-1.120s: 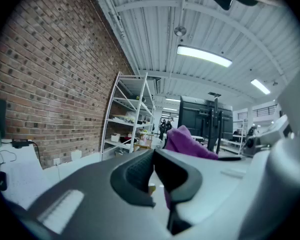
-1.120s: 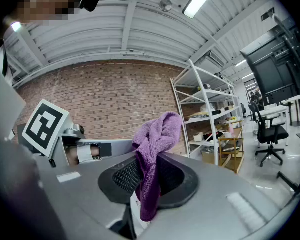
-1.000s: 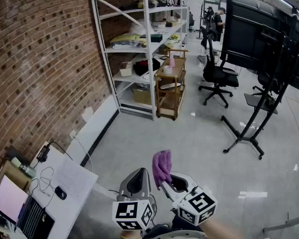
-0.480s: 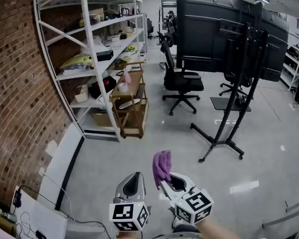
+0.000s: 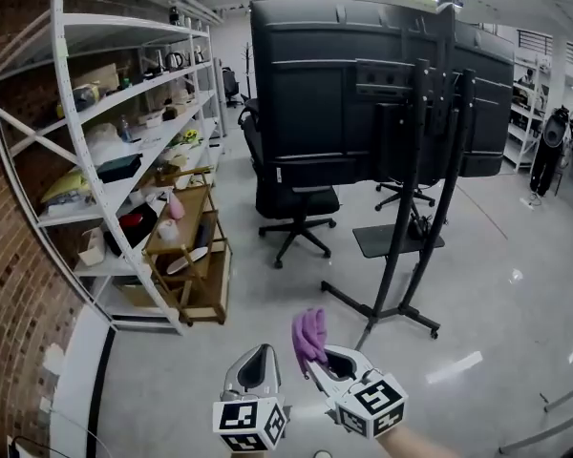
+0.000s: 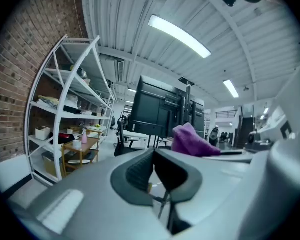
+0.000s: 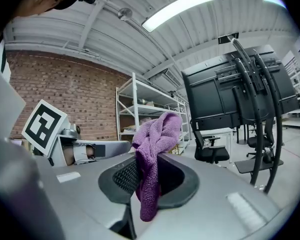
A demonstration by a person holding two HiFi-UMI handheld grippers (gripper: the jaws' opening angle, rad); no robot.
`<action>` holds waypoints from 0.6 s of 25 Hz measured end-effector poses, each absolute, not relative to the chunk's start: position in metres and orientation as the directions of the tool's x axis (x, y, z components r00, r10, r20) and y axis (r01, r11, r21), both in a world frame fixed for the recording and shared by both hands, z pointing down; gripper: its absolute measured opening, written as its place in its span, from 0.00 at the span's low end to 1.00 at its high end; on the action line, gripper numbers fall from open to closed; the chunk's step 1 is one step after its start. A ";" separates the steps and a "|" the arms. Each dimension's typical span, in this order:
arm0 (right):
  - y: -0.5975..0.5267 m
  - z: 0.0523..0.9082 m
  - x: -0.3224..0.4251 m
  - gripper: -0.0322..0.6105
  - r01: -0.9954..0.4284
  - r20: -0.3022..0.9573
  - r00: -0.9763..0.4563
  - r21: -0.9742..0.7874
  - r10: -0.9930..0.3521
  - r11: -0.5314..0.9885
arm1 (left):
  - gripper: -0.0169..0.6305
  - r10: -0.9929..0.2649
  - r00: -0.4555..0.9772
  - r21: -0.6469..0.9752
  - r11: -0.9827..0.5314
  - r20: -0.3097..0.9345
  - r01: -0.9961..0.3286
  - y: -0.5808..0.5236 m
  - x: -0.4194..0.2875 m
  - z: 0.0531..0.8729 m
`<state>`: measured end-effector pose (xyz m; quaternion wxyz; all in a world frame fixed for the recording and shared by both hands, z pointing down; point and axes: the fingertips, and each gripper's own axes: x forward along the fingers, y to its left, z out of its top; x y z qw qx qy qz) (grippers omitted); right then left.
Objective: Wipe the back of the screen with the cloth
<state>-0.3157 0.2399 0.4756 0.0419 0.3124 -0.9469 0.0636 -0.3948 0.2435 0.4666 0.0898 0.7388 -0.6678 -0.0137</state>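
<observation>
A large black screen point(image 5: 363, 93) stands back-side toward me on a black wheeled stand point(image 5: 406, 256), ahead and slightly right in the head view. It also shows far off in the right gripper view as the screen point(image 7: 225, 96). My right gripper point(image 5: 315, 351) is shut on a purple cloth point(image 5: 309, 336), which bunches up above the jaws; the same cloth point(image 7: 152, 149) hangs between them in the right gripper view. My left gripper point(image 5: 258, 368) sits just left of it, jaws shut with nothing held. From the left gripper view the cloth point(image 6: 192, 140) appears to the right.
White metal shelving point(image 5: 105, 151) with boxes and tools lines the brick wall point(image 5: 10, 284) on the left. A wooden cart point(image 5: 186, 256) stands before it. A black office chair point(image 5: 291, 208) sits beside the screen stand. The grey floor point(image 5: 516, 303) stretches right.
The head view has swung right and up: the desk with the laptop has left the picture and the screen's back now fills the upper middle, closer. Both grippers keep their pose.
</observation>
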 end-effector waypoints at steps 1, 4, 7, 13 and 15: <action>0.224 0.476 -0.309 0.15 -0.610 0.123 -0.791 -0.089 -0.599 0.788 | 0.04 -0.987 0.123 0.151 -0.107 0.103 -0.983 0.228 -0.388 0.467; 0.177 0.480 -0.289 0.15 -0.647 0.128 -0.761 -0.086 -0.636 0.757 | 0.04 -0.979 0.164 0.145 -0.146 0.121 -0.979 0.183 -0.372 0.473; 0.131 0.482 -0.275 0.15 -0.686 0.123 -0.727 -0.092 -0.676 0.722 | 0.04 -0.971 0.194 0.139 -0.175 0.137 -0.975 0.138 -0.363 0.478; 0.021 0.490 -0.264 0.15 -0.752 0.124 -0.659 -0.072 -0.742 0.656 | 0.04 -0.961 0.238 0.146 -0.218 0.141 -0.965 0.029 -0.361 0.486; -0.026 0.488 -0.262 0.15 -0.775 0.127 -0.631 -0.059 -0.766 0.629 | 0.04 -0.958 0.250 0.146 -0.230 0.142 -0.962 -0.015 -0.364 0.485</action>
